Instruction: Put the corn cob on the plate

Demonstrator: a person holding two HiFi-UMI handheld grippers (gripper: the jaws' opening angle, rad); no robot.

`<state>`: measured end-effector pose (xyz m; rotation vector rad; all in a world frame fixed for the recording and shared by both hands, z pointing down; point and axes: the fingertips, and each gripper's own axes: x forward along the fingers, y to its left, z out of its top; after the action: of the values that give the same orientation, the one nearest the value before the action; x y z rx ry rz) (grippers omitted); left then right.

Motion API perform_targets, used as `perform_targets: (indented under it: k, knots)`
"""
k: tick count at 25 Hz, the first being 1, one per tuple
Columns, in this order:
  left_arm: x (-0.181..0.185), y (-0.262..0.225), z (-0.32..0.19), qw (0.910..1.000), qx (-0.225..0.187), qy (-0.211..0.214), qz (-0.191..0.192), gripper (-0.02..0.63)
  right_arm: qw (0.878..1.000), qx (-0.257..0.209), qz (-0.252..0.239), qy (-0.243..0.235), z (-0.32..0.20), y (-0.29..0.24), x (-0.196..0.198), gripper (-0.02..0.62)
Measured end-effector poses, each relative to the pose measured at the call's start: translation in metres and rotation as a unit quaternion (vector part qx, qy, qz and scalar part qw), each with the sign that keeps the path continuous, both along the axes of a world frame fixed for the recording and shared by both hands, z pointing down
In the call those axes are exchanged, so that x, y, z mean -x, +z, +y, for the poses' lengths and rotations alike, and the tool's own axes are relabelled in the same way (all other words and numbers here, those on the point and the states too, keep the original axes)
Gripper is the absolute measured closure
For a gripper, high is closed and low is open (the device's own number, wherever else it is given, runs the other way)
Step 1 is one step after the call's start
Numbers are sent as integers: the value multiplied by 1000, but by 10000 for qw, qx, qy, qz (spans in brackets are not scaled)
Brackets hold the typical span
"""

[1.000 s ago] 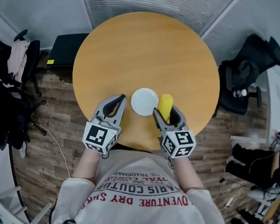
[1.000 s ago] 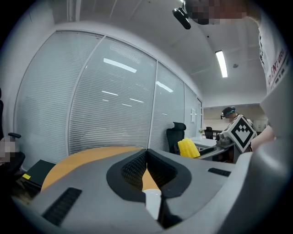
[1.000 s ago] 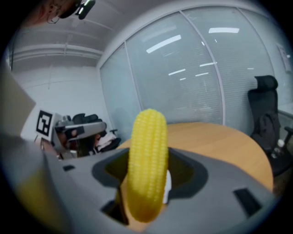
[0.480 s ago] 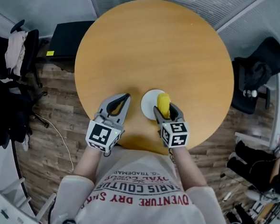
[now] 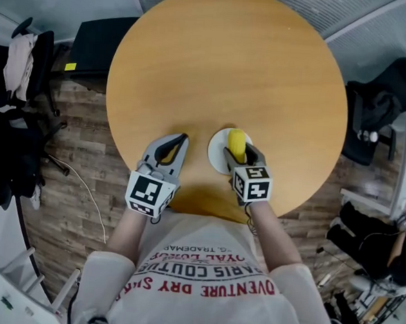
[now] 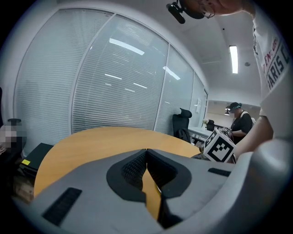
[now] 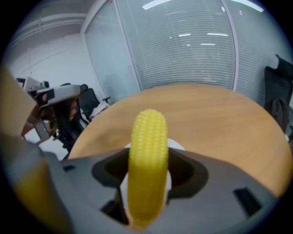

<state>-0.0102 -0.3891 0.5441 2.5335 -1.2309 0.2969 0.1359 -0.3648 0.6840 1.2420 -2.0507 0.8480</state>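
Right gripper [image 5: 237, 153]: jaws clamped on the corn cob [image 7: 147, 155], one jaw on each side, cob pointing forward. The cob is held over the white plate [image 5: 216, 150], which sits near the table [image 5: 223, 69] edge closest to the person; contact between cob and plate cannot be determined. Left gripper [image 6: 146, 157]: jaws together, nothing between them, positioned above the table left of the plate.

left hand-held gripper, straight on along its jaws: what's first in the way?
Nothing visible. The left hand-held gripper, jaws together, looks out over bare table; the plate sits off to its right. Past the far edge stands the glass wall with blinds, though depth is unclear.
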Motion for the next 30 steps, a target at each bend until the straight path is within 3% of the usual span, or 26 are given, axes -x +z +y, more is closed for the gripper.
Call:
perform_targets:
  k: [7, 22, 26, 30]
  knots:
    - [-1, 7, -8, 9999, 88, 15, 61, 571, 9996, 275, 31, 15, -3, 16, 5, 330]
    - [-6, 22, -9, 9994, 318, 129, 44, 571, 9993, 349, 123, 57, -4, 26, 12, 330]
    - [-10, 19, -7, 9994, 290, 155, 46, 571, 9991, -81, 424, 55, -9, 7, 9, 328]
    - [-12, 12, -5, 9996, 237, 138, 74, 571, 9988, -320, 192, 308, -12, -16, 5, 330]
